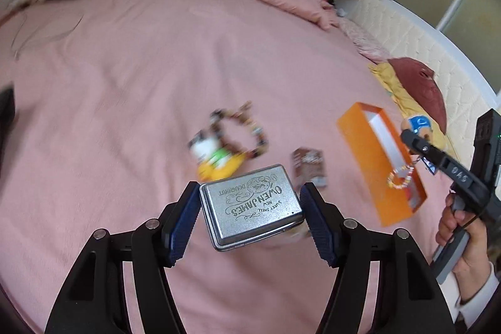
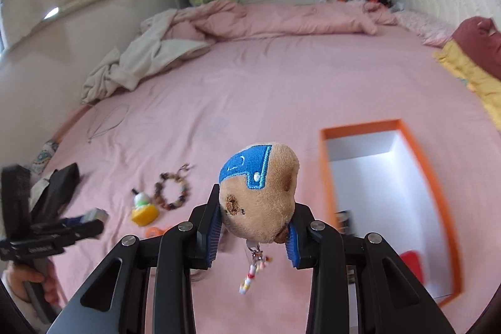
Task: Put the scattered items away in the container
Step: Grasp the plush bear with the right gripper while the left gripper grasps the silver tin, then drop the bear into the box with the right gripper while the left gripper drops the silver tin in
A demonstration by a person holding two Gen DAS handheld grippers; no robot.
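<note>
My left gripper (image 1: 250,193) is shut on a silver embossed tin (image 1: 252,205), lifted off the pink bed. A beaded bracelet (image 1: 247,130), a white-and-yellow toy figure (image 1: 216,158) and a brown packet (image 1: 308,166) lie beyond it. My right gripper (image 2: 258,208) is shut on a tan plush toy with a blue patch (image 2: 263,196); a beaded charm (image 2: 252,274) dangles below it. The orange box (image 2: 360,125) with a white inside lies just to its right. In the left wrist view, the orange box (image 1: 369,165) is at the right and the right gripper (image 1: 416,143) carries the plush (image 1: 418,124) over it.
A red item (image 2: 410,260) and a dark item (image 2: 344,218) lie in the box. A small orange piece (image 2: 153,230) lies on the sheet. Rumpled blankets (image 2: 141,58) fill the far left; a maroon pillow (image 1: 422,86) and yellow cloth (image 2: 469,68) lie at the right.
</note>
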